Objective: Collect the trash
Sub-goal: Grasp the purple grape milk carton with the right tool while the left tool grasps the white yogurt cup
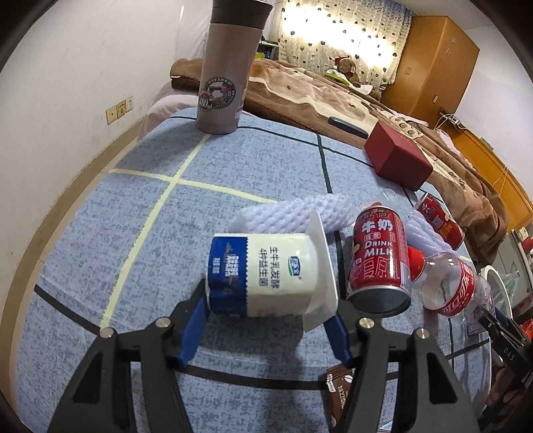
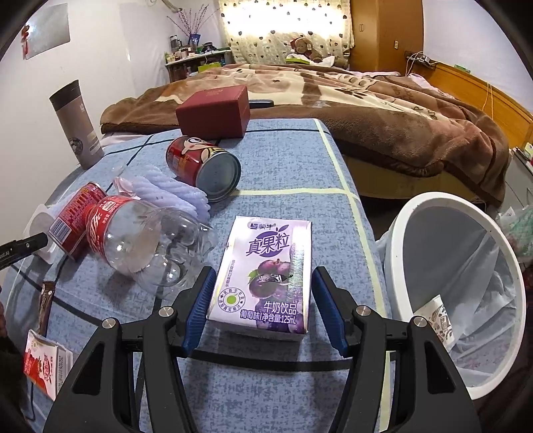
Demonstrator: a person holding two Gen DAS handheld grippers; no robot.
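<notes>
Yogurt cup [image 1: 269,273] clamped sideways in left gripper [image 1: 266,319], base hidden; right gripper [image 2: 260,309] spread around milk carton [image 2: 266,276], contact unclear.

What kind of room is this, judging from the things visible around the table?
Most likely a home bedroom: a bed with a brown blanket lies behind the table, a wooden wardrobe stands by the curtained window, and a teddy bear sits on the bed.
</notes>
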